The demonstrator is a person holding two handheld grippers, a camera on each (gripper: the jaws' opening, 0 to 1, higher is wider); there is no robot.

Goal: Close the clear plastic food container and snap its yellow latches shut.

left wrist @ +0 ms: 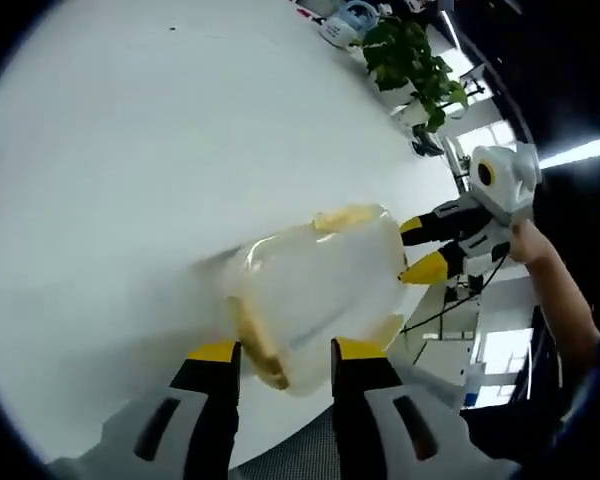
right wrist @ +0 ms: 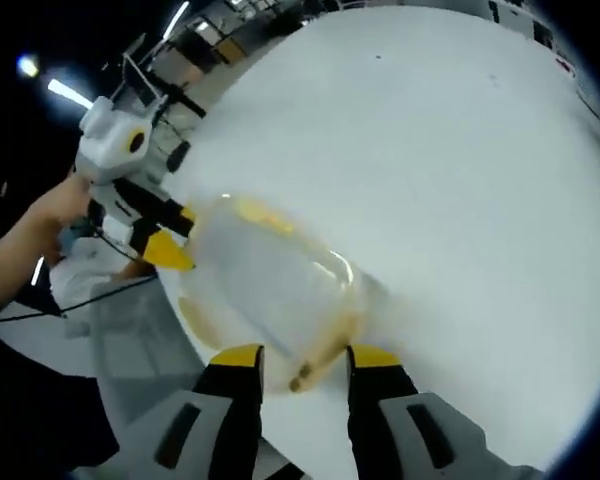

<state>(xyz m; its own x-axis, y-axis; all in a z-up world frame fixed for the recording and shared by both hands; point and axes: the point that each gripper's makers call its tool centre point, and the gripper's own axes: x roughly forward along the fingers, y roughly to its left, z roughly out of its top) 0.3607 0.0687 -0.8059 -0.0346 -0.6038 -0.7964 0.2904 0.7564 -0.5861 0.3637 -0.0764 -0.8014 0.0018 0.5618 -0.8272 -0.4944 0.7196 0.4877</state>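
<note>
Clear plastic food container point(left wrist: 315, 290) on white table point(left wrist: 130, 180), no legible writing.

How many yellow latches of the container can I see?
3 in the left gripper view: one latch on the container's far edge, one latch by the left gripper, one latch nearer the right gripper. More may be hidden.

A broad white desk point(left wrist: 110, 150) with a curved edge carries the clear plastic food container point(left wrist: 315, 290), which sits close to that near edge with its yellow latches point(left wrist: 255, 345) along its sides. At the far side of the desk stand a leafy green plant point(left wrist: 410, 55) and what may be a small pale-blue basket point(left wrist: 348, 20), too blurred to identify.
</note>
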